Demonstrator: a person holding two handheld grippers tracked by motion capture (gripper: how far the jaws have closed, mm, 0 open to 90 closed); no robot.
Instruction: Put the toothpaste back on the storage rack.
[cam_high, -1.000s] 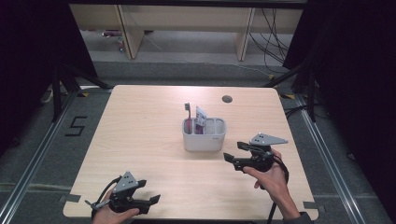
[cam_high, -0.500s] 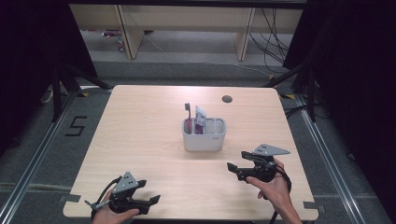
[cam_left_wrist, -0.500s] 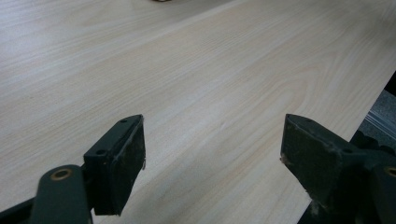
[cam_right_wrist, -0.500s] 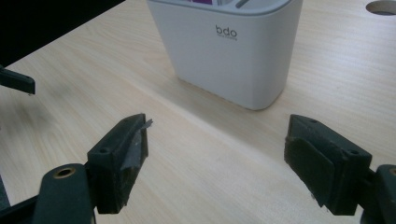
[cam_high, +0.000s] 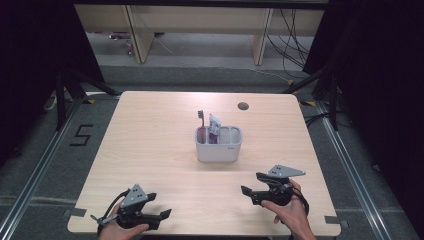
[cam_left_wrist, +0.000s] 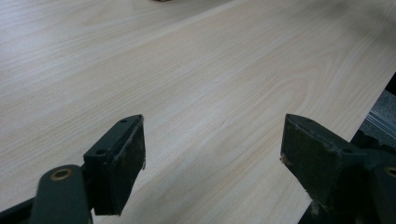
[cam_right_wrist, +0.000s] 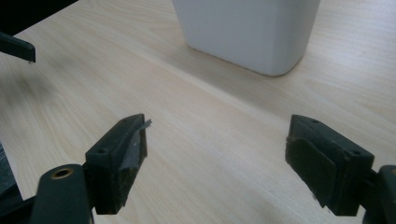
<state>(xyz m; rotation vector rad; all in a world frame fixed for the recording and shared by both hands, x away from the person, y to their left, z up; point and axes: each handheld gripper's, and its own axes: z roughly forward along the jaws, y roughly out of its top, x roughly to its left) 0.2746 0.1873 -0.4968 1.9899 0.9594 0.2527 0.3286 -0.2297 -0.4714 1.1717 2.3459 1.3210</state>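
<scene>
A: Nearest the table's front edge, at its left corner: left gripper (cam_high: 159, 216), held low in a hand (cam_high: 116, 231), jaws wide apart, nothing between them. Bare wood of the table (cam_left_wrist: 224, 84) ahead in its own view.

B: Agreed. Fingers of that one (cam_left_wrist: 116, 163) clear of everything, resting over plain tabletop.

A: A little farther in, on the right side: right gripper (cam_high: 247, 190), gripped by the other hand (cam_high: 290, 212), pointing toward the table's middle. Jaws spread, just been opening, with nothing caught between them.

B: Seen in the right gripper view too, pads (cam_right_wrist: 126, 158) apart, wood showing through the gap, white holder (cam_right_wrist: 247, 32) standing just beyond.

A: Next out, near the table's centre: that same white holder (cam_high: 218, 150), upright, well apart from both grippers, nearer the right one.

B: Inside it, at the left end: a toothbrush (cam_high: 201, 122) standing head up, and beside it a tube (cam_high: 214, 127) leaning slightly. Right compartments: contents too hard to tell.

A: Farther still, near the back edge: a round hole (cam_high: 243, 106) in the tabletop.
</scene>
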